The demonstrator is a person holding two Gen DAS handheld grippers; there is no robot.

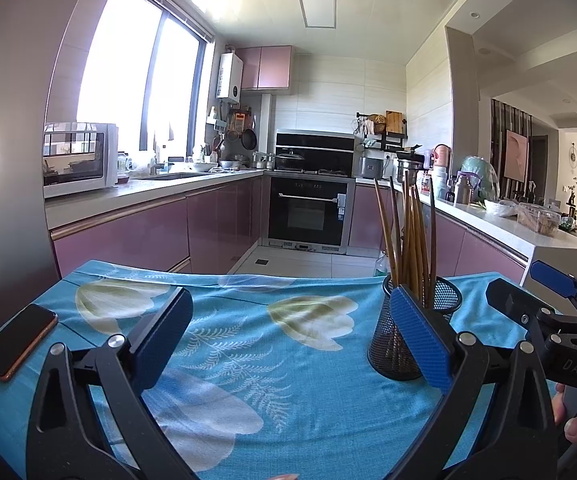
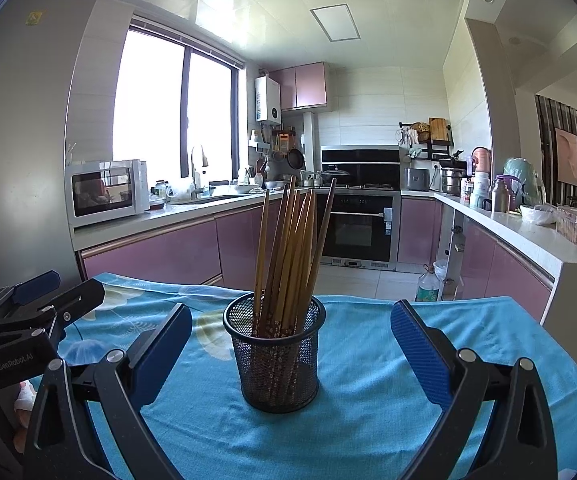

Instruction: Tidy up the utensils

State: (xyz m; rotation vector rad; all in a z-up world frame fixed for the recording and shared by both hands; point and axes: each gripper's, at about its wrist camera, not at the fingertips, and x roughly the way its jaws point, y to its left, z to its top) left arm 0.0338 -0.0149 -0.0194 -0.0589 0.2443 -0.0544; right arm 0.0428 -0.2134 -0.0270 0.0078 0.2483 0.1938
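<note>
Left wrist view: my left gripper (image 1: 292, 326) is spread wide, blue ribbed pads, nothing between them. It hovers over the blue floral tablecloth (image 1: 248, 344). A black wire-mesh cup (image 1: 402, 344), round and tapered, stands on the cloth at right, partly behind my right finger pad. Thin brown wooden chopsticks (image 1: 406, 236) stand in it, long axes near vertical, fanned. A dark glossy phone (image 1: 18, 340) lies flat at far left.

Right wrist view: my right gripper (image 2: 291, 330) is also wide apart and empty. The mesh cup (image 2: 278, 360) sits centred between the pads, touching neither. The chopsticks (image 2: 292, 252) stand with patterned ends down, leaning slightly right.
</note>
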